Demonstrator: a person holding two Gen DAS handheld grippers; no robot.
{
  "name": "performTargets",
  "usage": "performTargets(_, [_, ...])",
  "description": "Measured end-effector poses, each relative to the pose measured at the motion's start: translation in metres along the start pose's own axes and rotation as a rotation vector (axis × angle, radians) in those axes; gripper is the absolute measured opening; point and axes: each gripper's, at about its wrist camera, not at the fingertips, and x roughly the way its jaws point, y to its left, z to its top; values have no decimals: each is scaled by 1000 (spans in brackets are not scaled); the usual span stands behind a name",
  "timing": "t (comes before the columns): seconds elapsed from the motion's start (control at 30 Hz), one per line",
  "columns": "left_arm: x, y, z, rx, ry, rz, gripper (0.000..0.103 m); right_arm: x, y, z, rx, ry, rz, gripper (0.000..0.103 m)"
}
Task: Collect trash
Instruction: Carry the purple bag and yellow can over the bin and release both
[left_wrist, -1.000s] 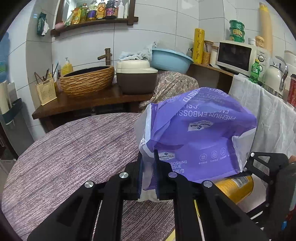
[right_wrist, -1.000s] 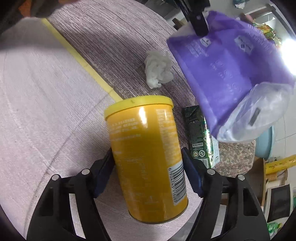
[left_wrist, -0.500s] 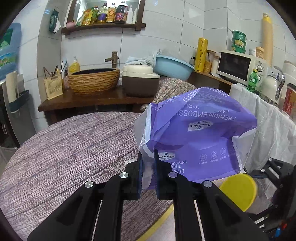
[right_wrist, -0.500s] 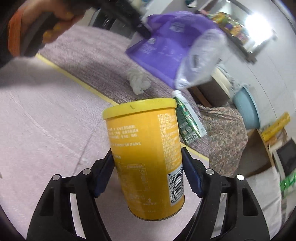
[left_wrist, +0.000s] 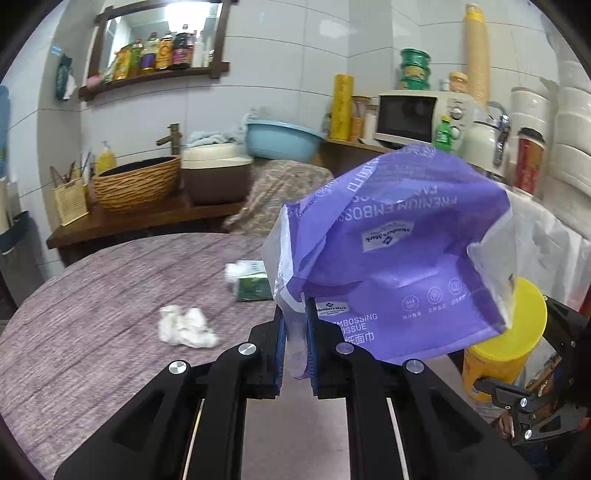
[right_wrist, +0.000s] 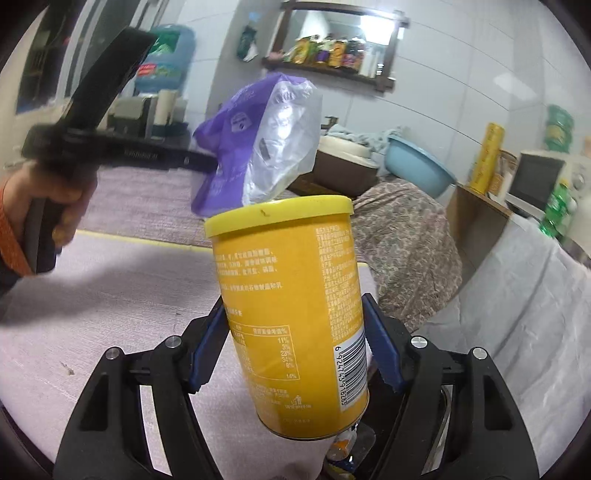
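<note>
White tiled walls (left_wrist: 280, 66) close in the room. A wood-framed mirror (left_wrist: 162, 26) hangs above a dark shelf (left_wrist: 155, 75) lined with bottles (left_wrist: 159, 51). Below runs a wooden counter (left_wrist: 147, 218) carrying a woven basin (left_wrist: 136, 182), a brass tap (left_wrist: 171, 138) and a blue plastic bowl (left_wrist: 282, 138). Farther right stands a microwave (left_wrist: 417, 116). A round table (left_wrist: 92, 295) with a purple-grey woven cover fills the foreground.

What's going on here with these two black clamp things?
A person is tidying up trash with a clamp tool in each hand. The left gripper pinches the edge of a purple bag, held up in the air. The right gripper holds a yellow can. A crumpled tissue and a green carton lie on the table.
</note>
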Motion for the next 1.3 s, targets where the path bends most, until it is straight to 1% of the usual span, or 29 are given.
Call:
performTargets(0.2, [10,-45,-3,26,11,-71,11,-25,-20,-26,92,-15,-39,70])
performTargets(0.33, [22,-74,-2,34,32,-118,11,-39,-36,-51,153,-9,-95,70])
performTargets(0.43, [36,-103,1,75,49,-136,11,-45,-54,-71,217,8,-132,70])
performTargets(0.6, [65,-144,5,127,87,-164,11,-59,-88,-113,289,58,-242,70])
performTargets(0.7, [81,-168,2,162,121,-180,11,-66,-108,-130,323,77,-300,70])
performTargets(0.83, [110,-199,-2,210,201,-193,11,-75,-129,-144,373,83,-352,70])
performTargets(1.0, [149,-231,-10,267,308,-179,11,-80,-141,-154,355,111,-430,70])
performTargets(1.1, [174,-248,-17,315,377,-155,11,-83,-151,-163,367,121,-460,70])
performTargets(1.2, [198,-258,-26,324,446,-130,11,-84,-163,-173,381,141,-494,70])
performTargets(1.3, [215,-268,-34,351,483,-105,11,-87,-174,-183,425,141,-489,70])
